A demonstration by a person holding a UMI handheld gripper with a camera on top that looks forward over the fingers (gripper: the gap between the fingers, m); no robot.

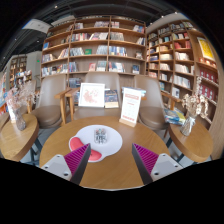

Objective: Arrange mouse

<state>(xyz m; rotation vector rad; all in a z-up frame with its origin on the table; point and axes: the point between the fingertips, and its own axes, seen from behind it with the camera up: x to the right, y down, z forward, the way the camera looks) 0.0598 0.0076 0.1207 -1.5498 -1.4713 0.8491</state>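
A round white mat (pixel 108 142) lies on the round wooden table (pixel 115 168), just ahead of my fingers. A small grey patterned thing (pixel 100 135), probably the mouse, sits on the mat's middle. A pink-red object (pixel 92 155) lies at the mat's near left edge, close to my left finger (pixel 78 162). My gripper (pixel 110 150) is open and empty, low over the table. The right finger (pixel 145 160) is over bare wood. Nothing stands between the fingers.
Beige chairs (pixel 100 82) stand round the far side of the table. A white sign card (pixel 92 95) and an orange-edged one (pixel 130 106) stand at its far edge. Other tables (pixel 12 140) with items flank it. Bookshelves (pixel 95 45) fill the background.
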